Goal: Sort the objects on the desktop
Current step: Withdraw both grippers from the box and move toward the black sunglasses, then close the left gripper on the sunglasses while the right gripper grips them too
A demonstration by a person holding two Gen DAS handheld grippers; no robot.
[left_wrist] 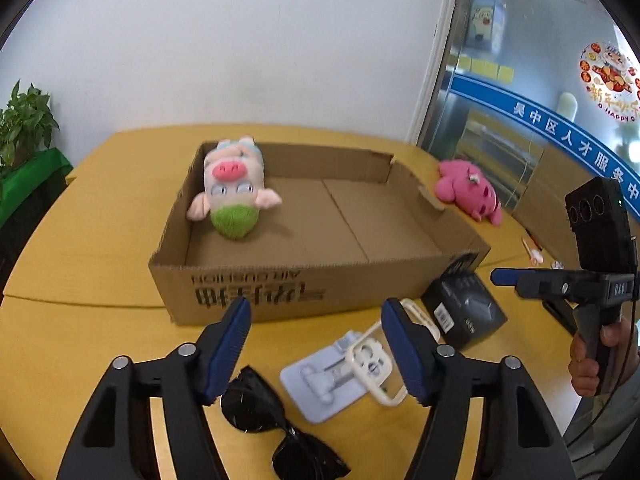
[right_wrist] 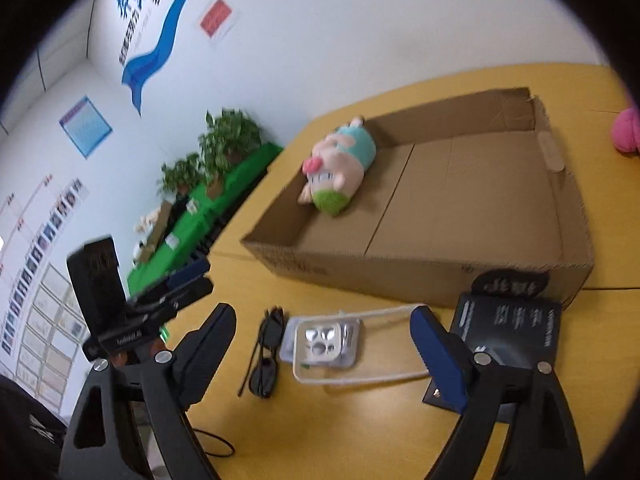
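Observation:
An open cardboard box (left_wrist: 320,284) sits on the yellow table with a pale pig plush (left_wrist: 230,188) lying inside its far left corner. A pink plush (left_wrist: 468,188) lies on the table right of the box. In front of the box are black sunglasses (left_wrist: 256,404), a light blue stand (left_wrist: 316,384) with a cream frame (left_wrist: 372,360) on it, and a black packet (left_wrist: 464,312). My left gripper (left_wrist: 316,320) hovers open above the stand and sunglasses, holding nothing. My right gripper (right_wrist: 322,320) is open over the cream frame (right_wrist: 320,340), beside the black packet (right_wrist: 512,328).
A hand at the right edge holds the other gripper, its blue finger (left_wrist: 506,277) pointing left near the packet. Potted plants (right_wrist: 228,136) on a green bench stand left of the table. A small pen-like item (left_wrist: 534,252) lies past the packet. A glass door is at the right.

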